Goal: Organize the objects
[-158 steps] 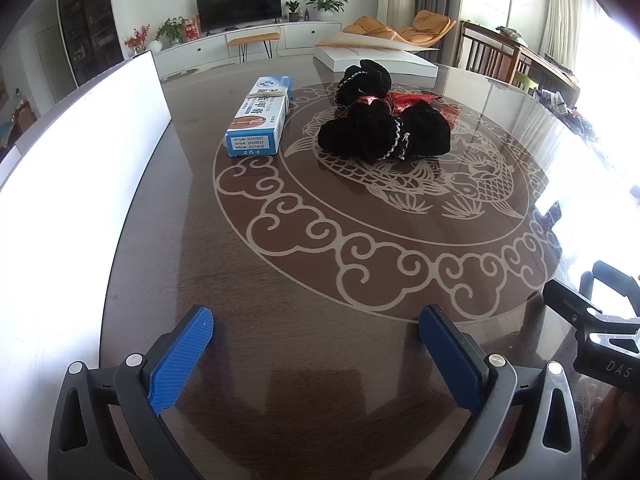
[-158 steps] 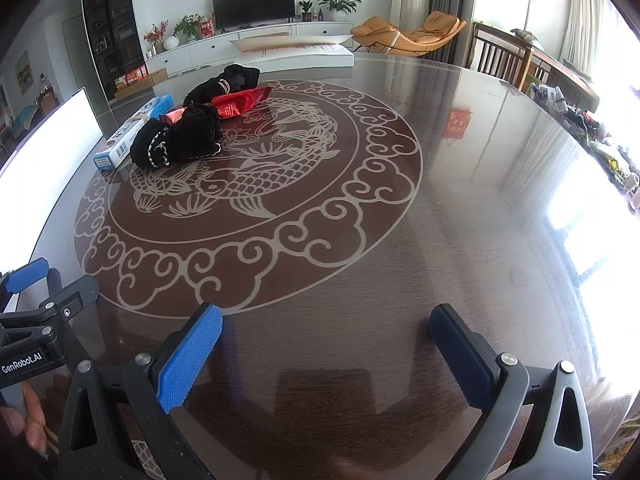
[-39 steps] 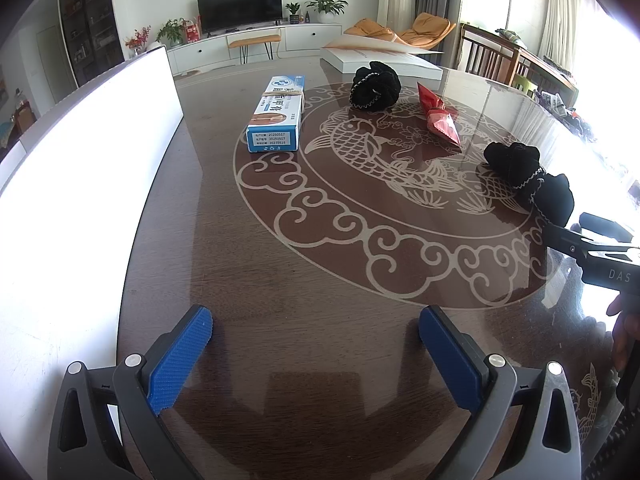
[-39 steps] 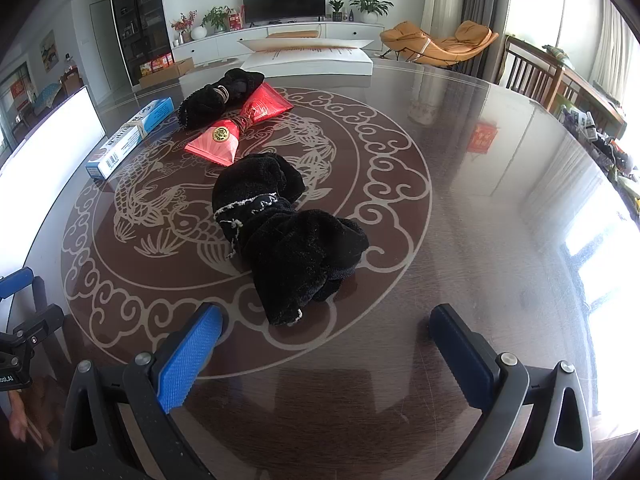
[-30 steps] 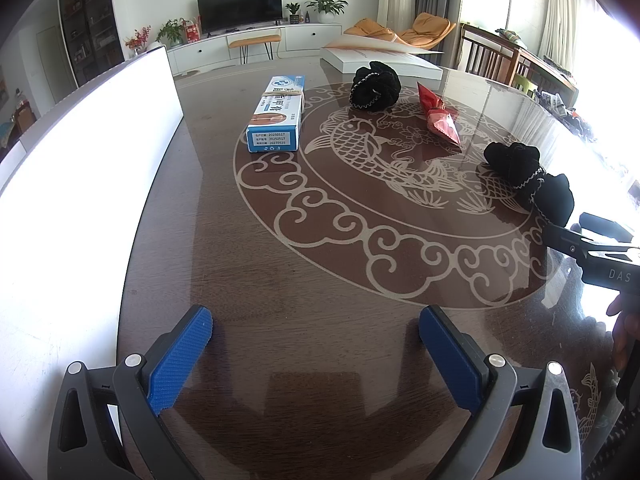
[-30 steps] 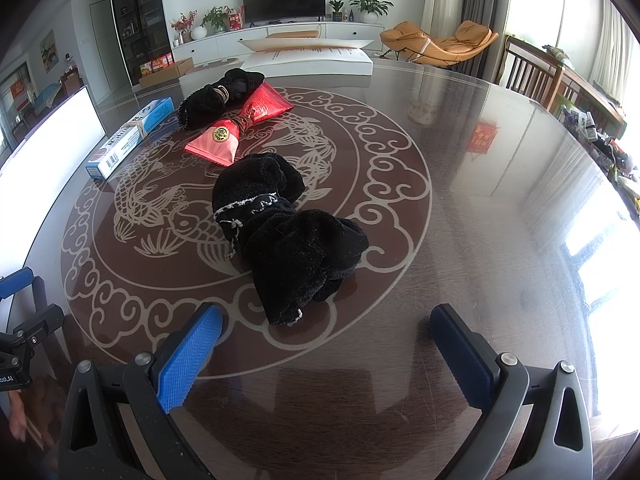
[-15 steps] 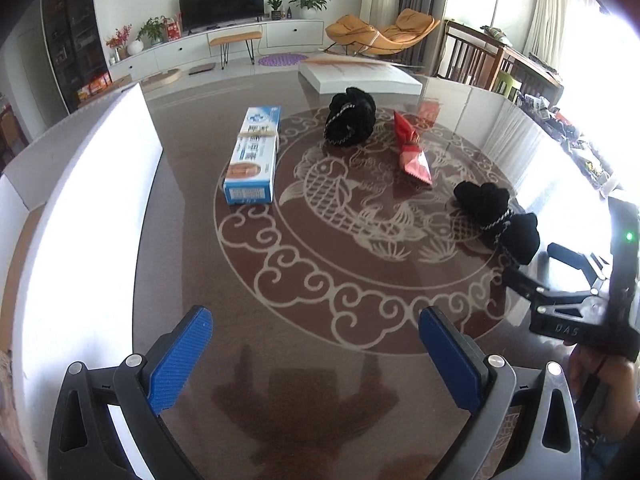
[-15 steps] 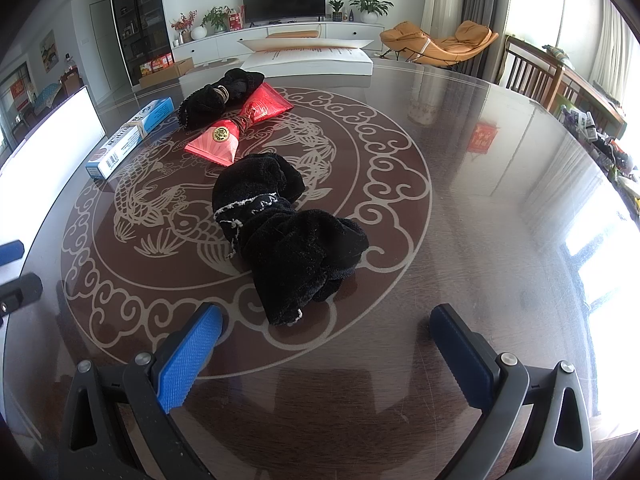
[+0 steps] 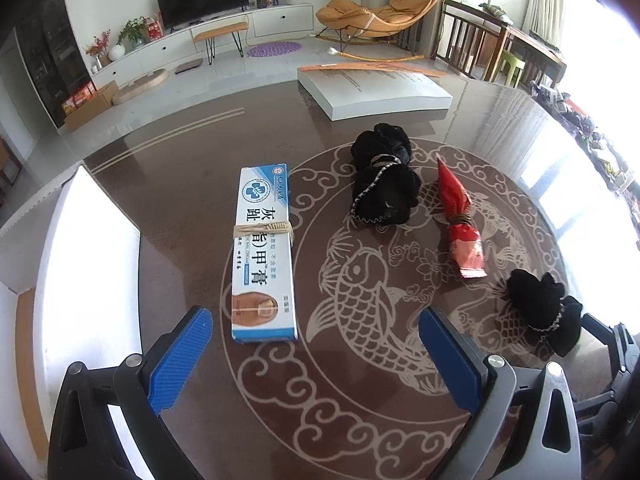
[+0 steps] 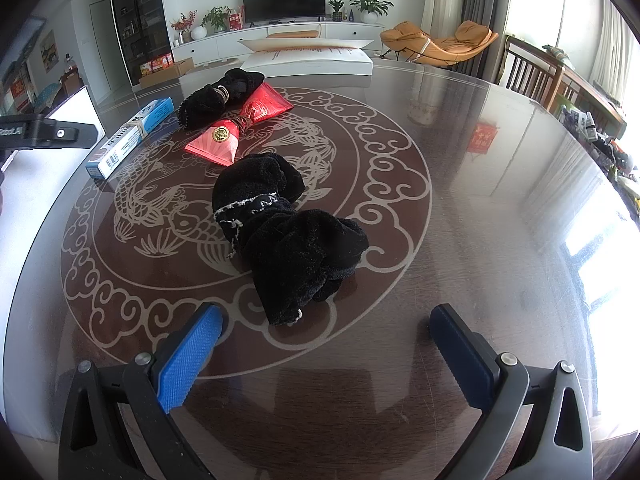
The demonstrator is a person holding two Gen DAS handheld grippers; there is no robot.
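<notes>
Glossy round table [image 9: 168,184], fish inlay. Ointment box [image 9: 263,256] lies just ahead of the left gripper [image 9: 316,354], jaws spread, empty. Right gripper [image 10: 326,354] also agape, near black bundle [image 10: 288,236]. Risk: box skids on the slick top if pinched off-centre.

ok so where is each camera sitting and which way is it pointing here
Left wrist: rides the left gripper, looking along open blue fingers at the ointment box; the right gripper's frame shows at the right edge.
Right wrist: rides the right gripper, open, aimed at the nearer black cloth bundle; the left gripper's frame shows at the left edge.
Shared: box, red packet, both black bundles, table.
</notes>
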